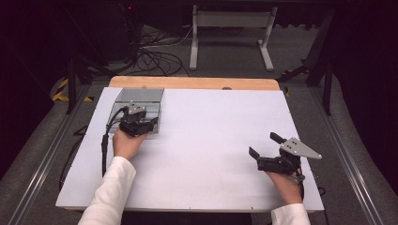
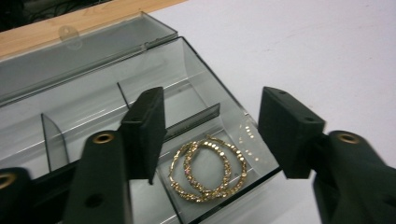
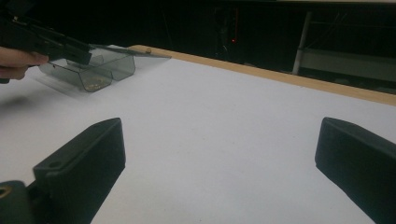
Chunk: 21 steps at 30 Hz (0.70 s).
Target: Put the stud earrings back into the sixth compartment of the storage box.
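Bare white table (image 1: 211, 136) right of the organizer box (image 1: 141, 101)

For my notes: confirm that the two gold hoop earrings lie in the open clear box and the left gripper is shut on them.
Not quite. In the left gripper view the gold hoop earrings do lie in the open clear box, but the left gripper is open above them, pads touching nothing.

Box (image 2: 205, 88) front corner cut off
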{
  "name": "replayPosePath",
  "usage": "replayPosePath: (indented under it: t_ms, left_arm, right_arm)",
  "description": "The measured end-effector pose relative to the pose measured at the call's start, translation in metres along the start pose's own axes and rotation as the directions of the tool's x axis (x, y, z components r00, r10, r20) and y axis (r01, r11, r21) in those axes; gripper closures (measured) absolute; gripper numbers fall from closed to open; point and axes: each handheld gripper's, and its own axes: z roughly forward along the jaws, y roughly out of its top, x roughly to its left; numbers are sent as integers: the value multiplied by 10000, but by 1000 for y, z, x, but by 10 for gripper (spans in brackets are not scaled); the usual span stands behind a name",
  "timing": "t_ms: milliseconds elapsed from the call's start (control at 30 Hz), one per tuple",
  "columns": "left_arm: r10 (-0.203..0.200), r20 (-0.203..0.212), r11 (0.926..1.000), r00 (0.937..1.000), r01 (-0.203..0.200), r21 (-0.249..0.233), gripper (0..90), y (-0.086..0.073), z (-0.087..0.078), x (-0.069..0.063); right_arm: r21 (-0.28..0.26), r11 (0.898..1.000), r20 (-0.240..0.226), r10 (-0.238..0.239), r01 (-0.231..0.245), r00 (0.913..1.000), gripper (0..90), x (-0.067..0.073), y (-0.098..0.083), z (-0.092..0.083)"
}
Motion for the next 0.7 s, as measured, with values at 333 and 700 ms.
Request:
replayPosePath:
  t_ms: [333,700]
  left_arm:
    - [238,584,9980,9980,-202,-607,216,1,-7,-4]
    - [481,1092,9922,9929,-349,-1198,107,2,-18,-11]
  right_arm:
    - [-3,10000,-77,-1,1,10000,4,0,0,0]
    - [-12,10000,-100,34,-34,9999,1,0,-1,0]
